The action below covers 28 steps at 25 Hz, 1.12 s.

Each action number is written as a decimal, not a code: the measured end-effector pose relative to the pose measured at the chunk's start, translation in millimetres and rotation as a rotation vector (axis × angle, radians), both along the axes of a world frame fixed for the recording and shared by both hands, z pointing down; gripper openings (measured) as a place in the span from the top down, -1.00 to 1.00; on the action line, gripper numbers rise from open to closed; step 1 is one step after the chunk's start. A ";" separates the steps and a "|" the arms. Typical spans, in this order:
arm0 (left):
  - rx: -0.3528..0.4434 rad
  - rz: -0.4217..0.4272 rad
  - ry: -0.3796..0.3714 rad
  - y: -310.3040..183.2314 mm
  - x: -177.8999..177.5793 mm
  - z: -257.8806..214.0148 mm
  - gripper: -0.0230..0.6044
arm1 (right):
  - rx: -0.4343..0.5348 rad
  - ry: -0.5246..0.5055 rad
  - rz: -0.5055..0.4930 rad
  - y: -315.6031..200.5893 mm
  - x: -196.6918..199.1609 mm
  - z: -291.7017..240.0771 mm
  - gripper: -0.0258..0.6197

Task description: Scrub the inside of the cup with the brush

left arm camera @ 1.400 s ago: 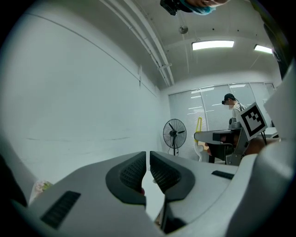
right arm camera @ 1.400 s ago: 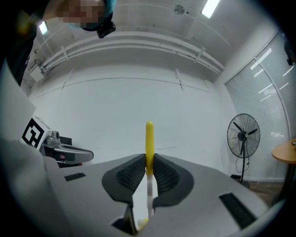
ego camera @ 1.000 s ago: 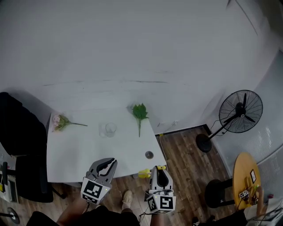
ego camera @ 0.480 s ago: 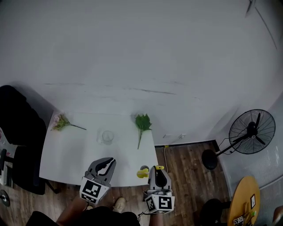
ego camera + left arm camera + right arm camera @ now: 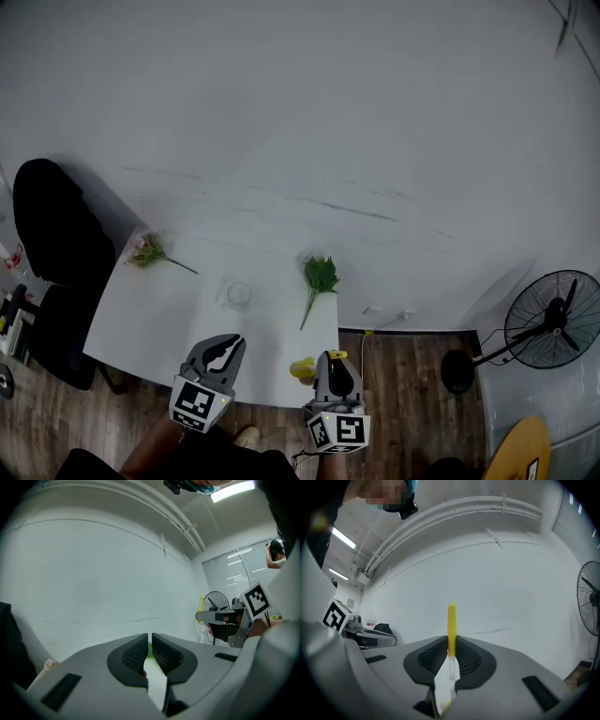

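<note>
on the table (image 5: 141, 323) the cup (image 5: 238, 294) stands ahead of the closed, empty left gripper (image 5: 231, 345); the right gripper (image 5: 336, 360) clamps the brush (image 5: 451, 618).

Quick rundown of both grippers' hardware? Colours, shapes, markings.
They match: the left gripper and right gripper have light grey moulded bodies, black ribbed fingers, and a white cube with black square markers at the rear.
</note>
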State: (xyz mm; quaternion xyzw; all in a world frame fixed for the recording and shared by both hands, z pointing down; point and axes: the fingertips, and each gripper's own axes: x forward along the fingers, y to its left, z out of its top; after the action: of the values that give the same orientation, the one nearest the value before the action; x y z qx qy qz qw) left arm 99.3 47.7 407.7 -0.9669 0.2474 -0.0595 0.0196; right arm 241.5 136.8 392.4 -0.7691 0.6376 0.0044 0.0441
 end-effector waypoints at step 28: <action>-0.038 -0.275 -0.055 -110.2 -39.7 15.5 0.79 | 0.020 -0.029 -0.295 -164.9 -18.6 -5.4 0.72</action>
State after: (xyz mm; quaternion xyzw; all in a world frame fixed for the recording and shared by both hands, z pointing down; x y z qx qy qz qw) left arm 59.5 -62.5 423.3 -0.9220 0.3759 -0.0927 -0.0001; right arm 222.9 -28.2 387.1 -0.6665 0.7430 -0.0069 0.0614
